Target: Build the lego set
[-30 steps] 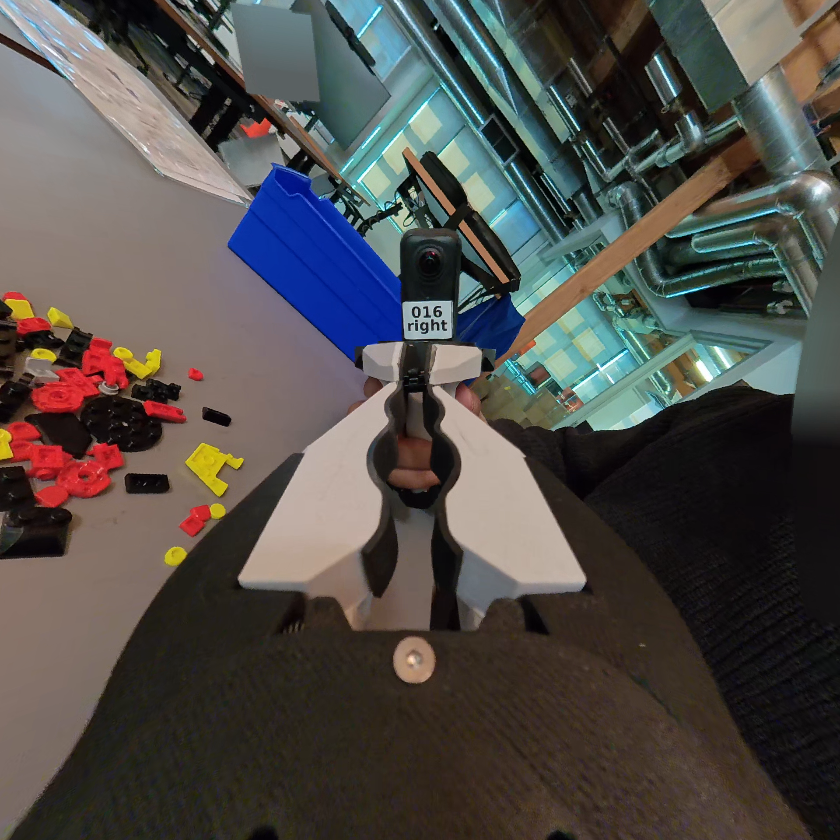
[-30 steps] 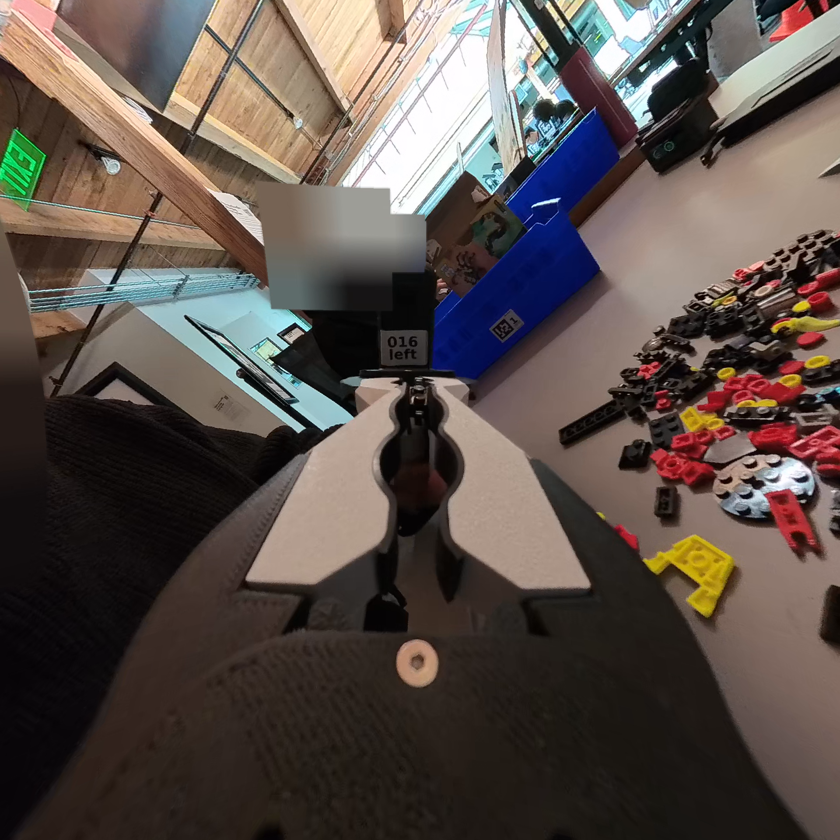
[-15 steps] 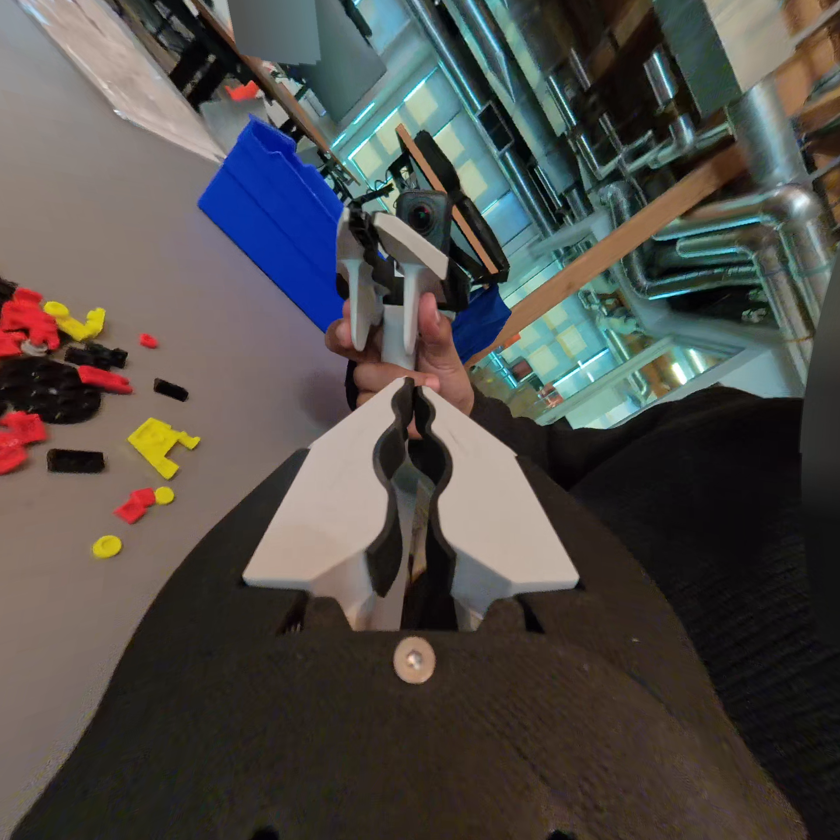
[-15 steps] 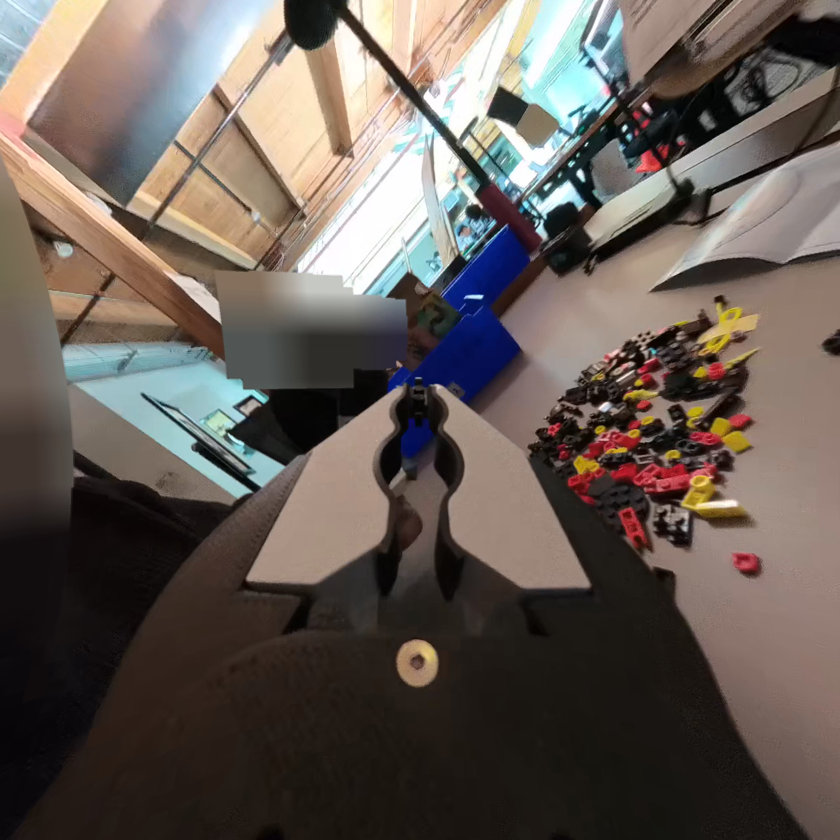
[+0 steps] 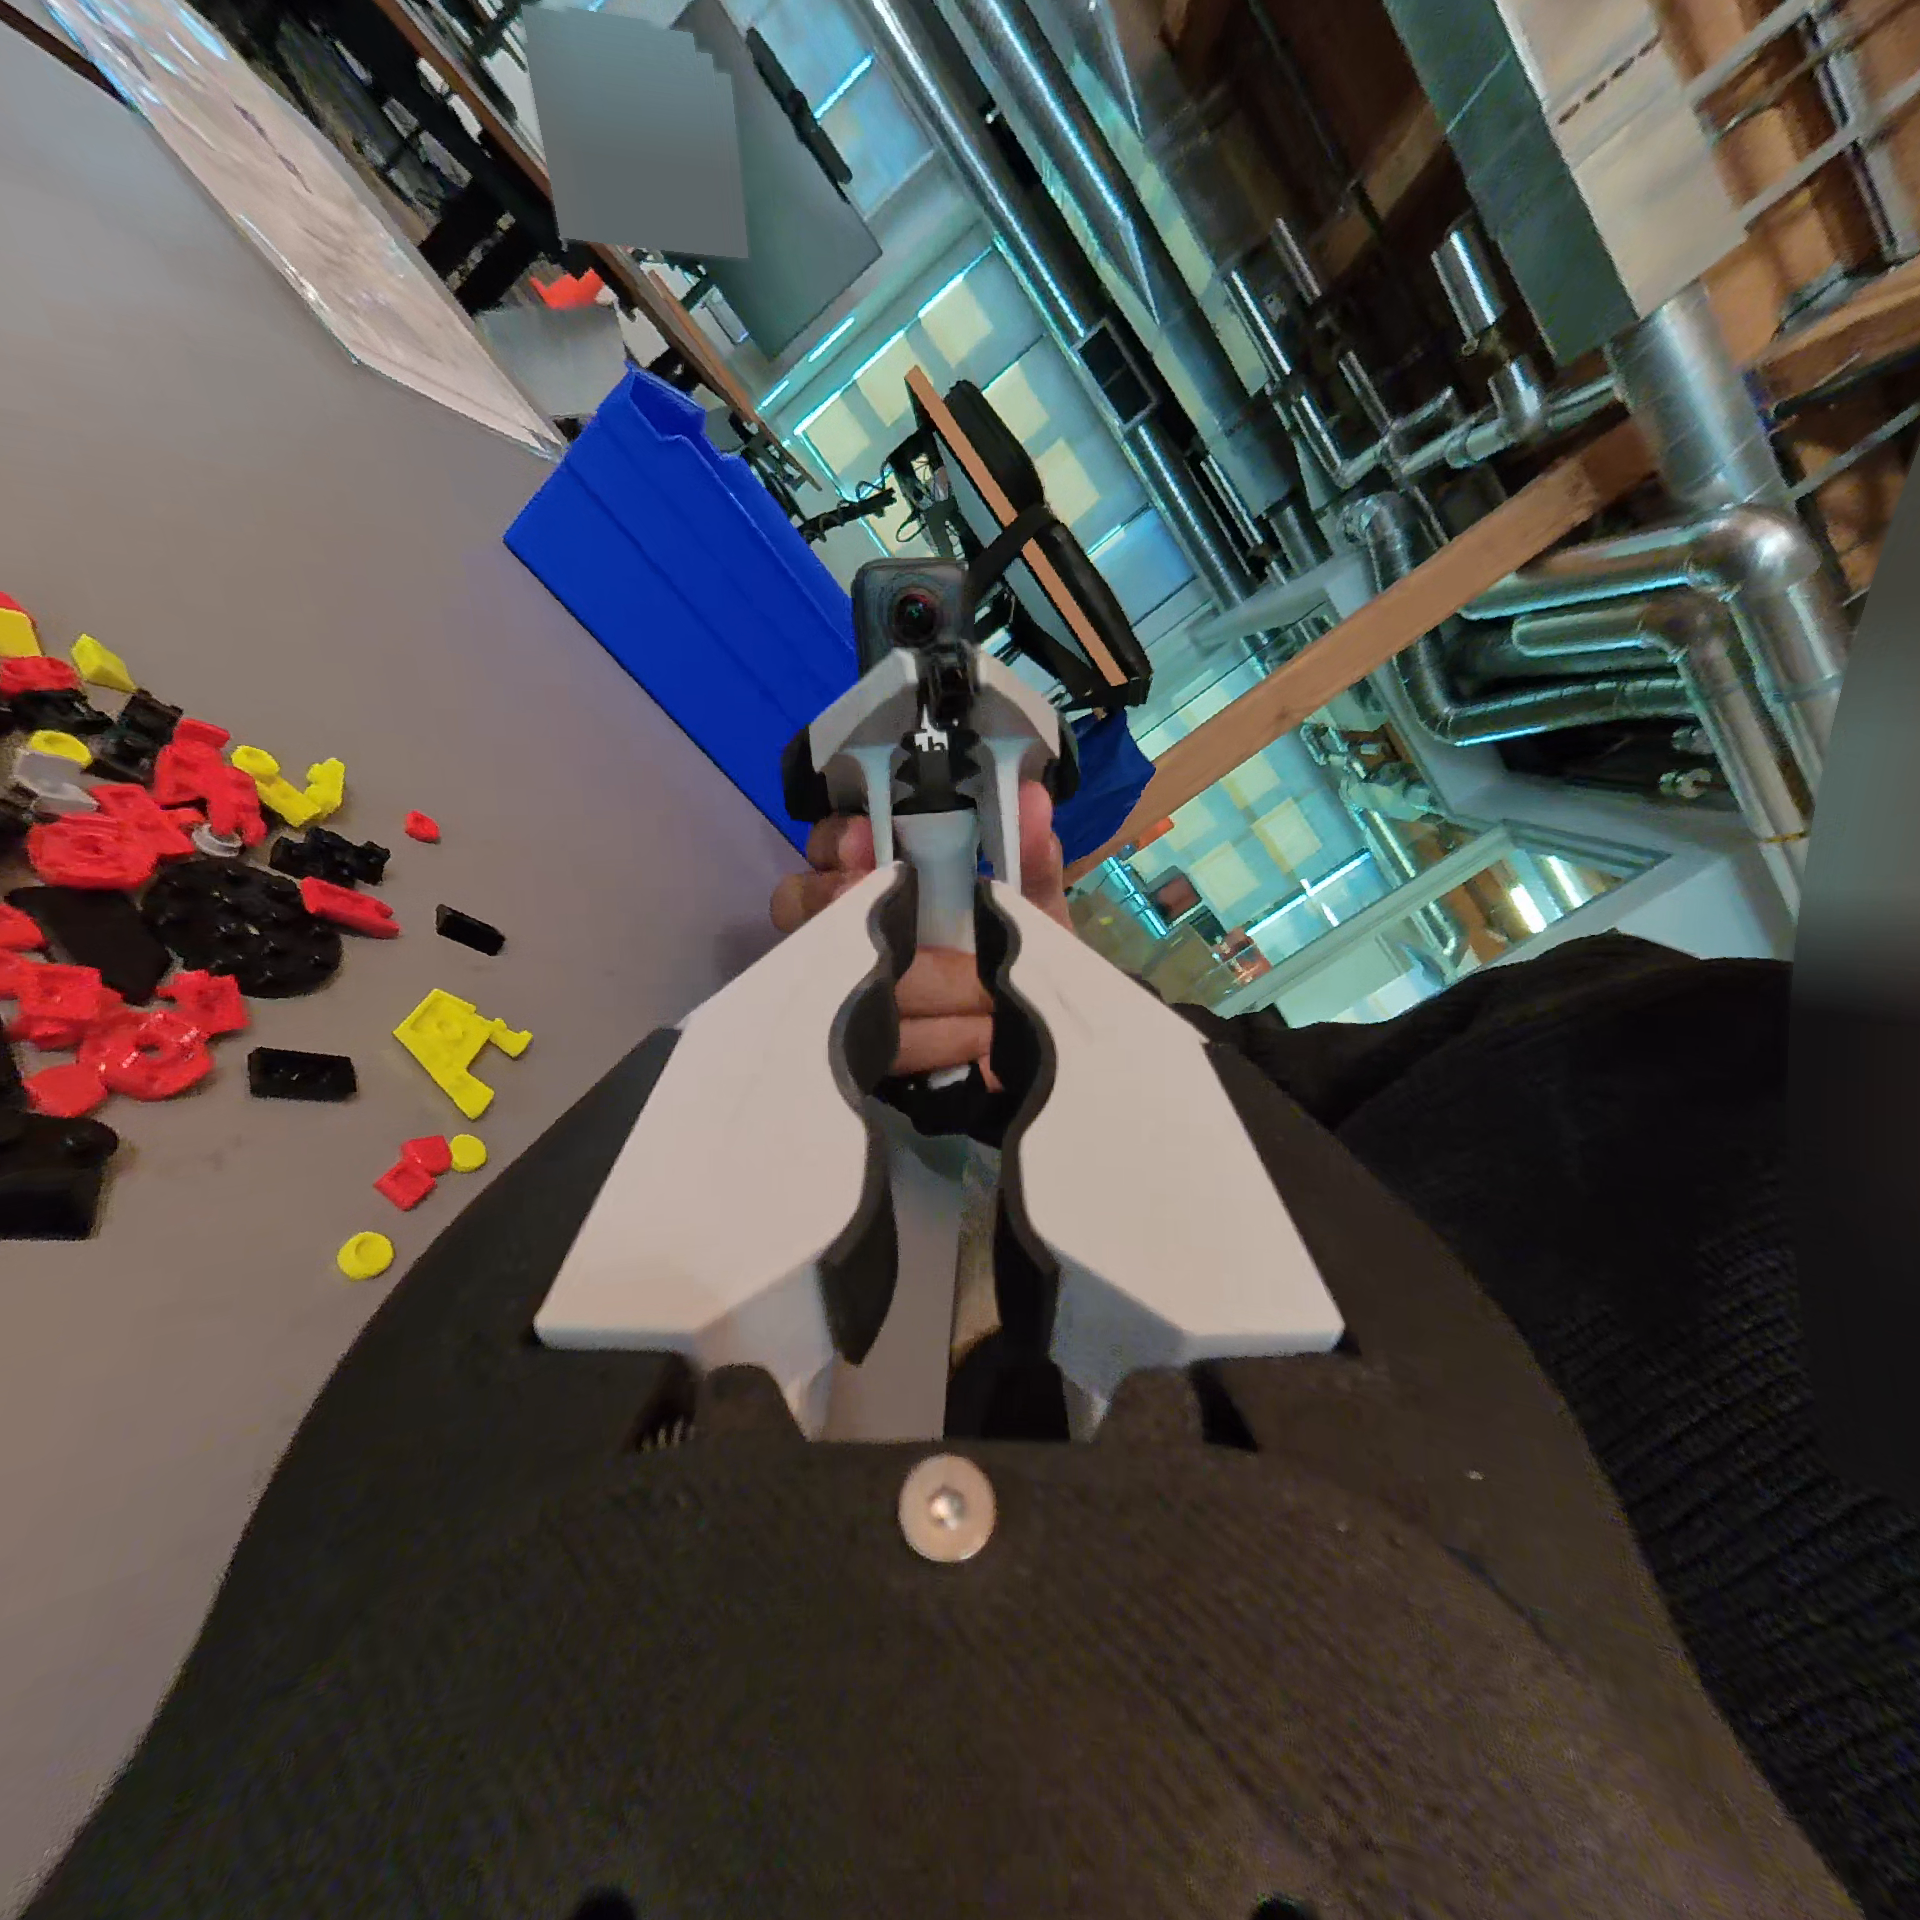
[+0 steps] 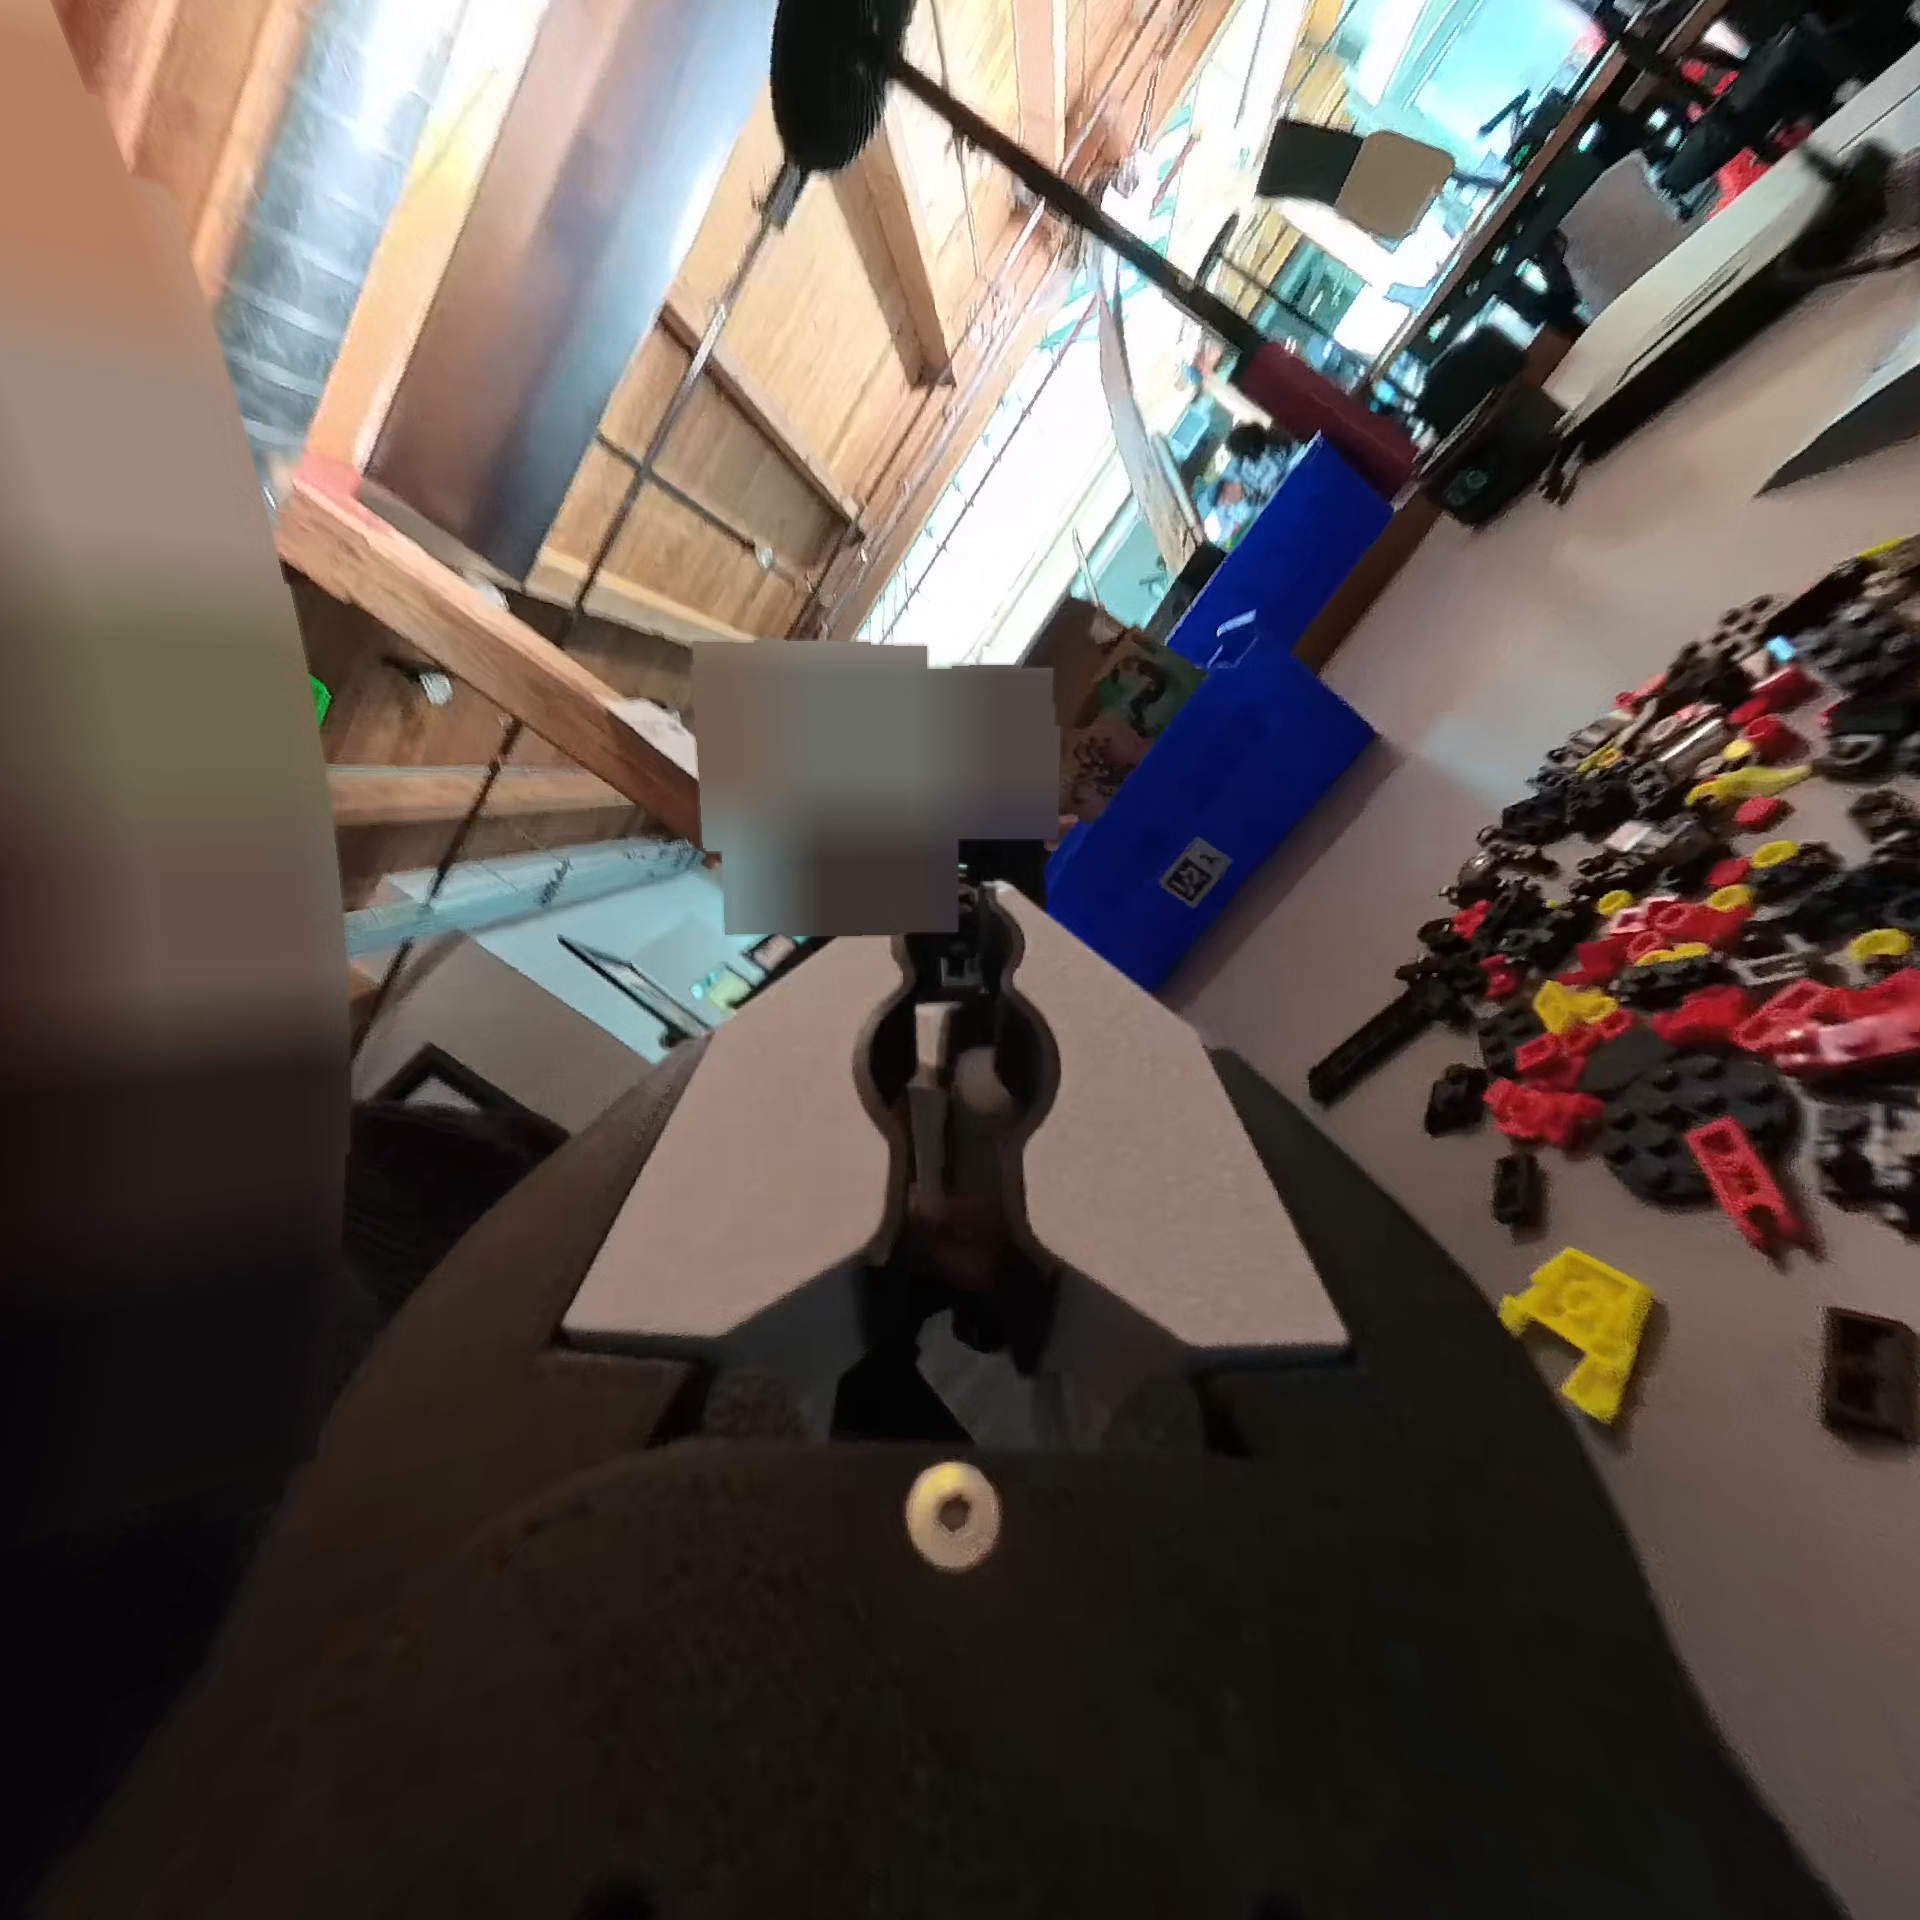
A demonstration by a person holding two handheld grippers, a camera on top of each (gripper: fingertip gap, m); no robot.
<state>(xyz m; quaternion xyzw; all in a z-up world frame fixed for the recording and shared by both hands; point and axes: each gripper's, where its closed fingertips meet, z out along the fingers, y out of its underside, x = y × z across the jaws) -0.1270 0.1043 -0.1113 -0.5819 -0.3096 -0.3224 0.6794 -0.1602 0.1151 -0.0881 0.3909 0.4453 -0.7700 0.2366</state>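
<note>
Both the left gripper (image 5: 940,914) and right gripper (image 6: 951,914) are closed together and hold nothing. Building has not started; next, reach a brick in the pile (image 5: 156,883) at middle left.

Two grippers: left gripper (image 5: 940,883), right gripper (image 5: 933,707) facing it, one hand (image 5: 935,997) on its handle.
Blue bins (image 5: 675,582): two, standing beside each other at the far side of the surface (image 5: 312,520).
Loose lego pieces (image 6: 1662,987): one heap, red, black and yellow; too many and too overlapped to count.
Apart from the heap: one yellow bracket plate (image 5: 457,1044), two small yellow round pieces (image 5: 366,1255), one large black round plate (image 5: 241,928).
</note>
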